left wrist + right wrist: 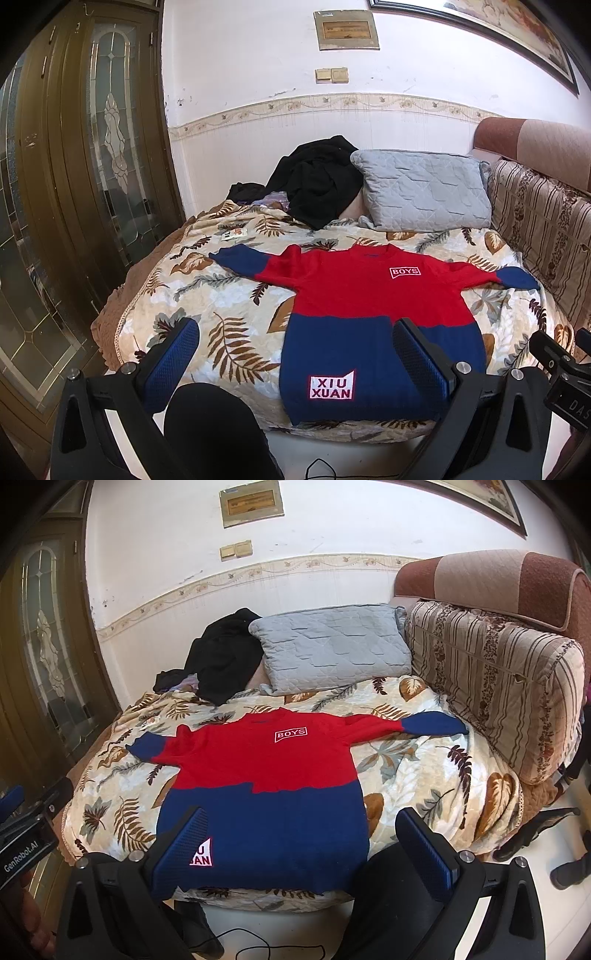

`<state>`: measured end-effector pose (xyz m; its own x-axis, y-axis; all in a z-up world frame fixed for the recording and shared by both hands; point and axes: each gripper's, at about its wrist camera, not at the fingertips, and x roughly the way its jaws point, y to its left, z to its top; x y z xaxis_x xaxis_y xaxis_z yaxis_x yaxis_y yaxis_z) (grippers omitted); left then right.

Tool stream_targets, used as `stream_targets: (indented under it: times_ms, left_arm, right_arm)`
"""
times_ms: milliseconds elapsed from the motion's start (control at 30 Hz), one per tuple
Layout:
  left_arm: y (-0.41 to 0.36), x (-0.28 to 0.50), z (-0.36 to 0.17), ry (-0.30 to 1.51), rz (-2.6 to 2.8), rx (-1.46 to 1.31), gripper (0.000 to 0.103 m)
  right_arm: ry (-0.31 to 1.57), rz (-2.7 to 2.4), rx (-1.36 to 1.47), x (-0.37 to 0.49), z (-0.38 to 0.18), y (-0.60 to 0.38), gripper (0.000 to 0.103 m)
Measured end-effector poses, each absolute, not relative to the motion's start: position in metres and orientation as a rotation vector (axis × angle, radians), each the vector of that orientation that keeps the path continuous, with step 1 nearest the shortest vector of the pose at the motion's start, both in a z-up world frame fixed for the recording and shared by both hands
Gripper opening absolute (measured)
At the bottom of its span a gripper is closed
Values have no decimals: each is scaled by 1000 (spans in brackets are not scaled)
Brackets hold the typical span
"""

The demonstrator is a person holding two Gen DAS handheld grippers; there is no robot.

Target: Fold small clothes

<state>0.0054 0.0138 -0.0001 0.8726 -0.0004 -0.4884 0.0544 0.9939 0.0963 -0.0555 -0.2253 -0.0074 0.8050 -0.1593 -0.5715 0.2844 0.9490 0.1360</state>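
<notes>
- Leaf-print bedspread covers the couch before you, with a glazed wooden door at far left.
- Black clothes are heaped at the back, a grey pillow beside them.
- Your red-and-blue sweater lies flat, front up, sleeves spread.
- Your left gripper hangs with jaws wide apart, holding nothing.
- Your right gripper likewise gapes empty above the hem.

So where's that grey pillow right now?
In both views the grey pillow sits at the far end of the sofa, behind the spread-out sweater, between the black clothes and the striped cushion.
</notes>
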Motion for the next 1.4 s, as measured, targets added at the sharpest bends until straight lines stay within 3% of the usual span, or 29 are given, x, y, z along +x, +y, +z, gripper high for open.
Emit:
stream_targets:
  times_ms: [1400]
  left_arm:
    - [20, 33, -15, 571, -1, 109, 103]
  right_arm:
    - [659, -220, 220, -22, -19, -222, 103]
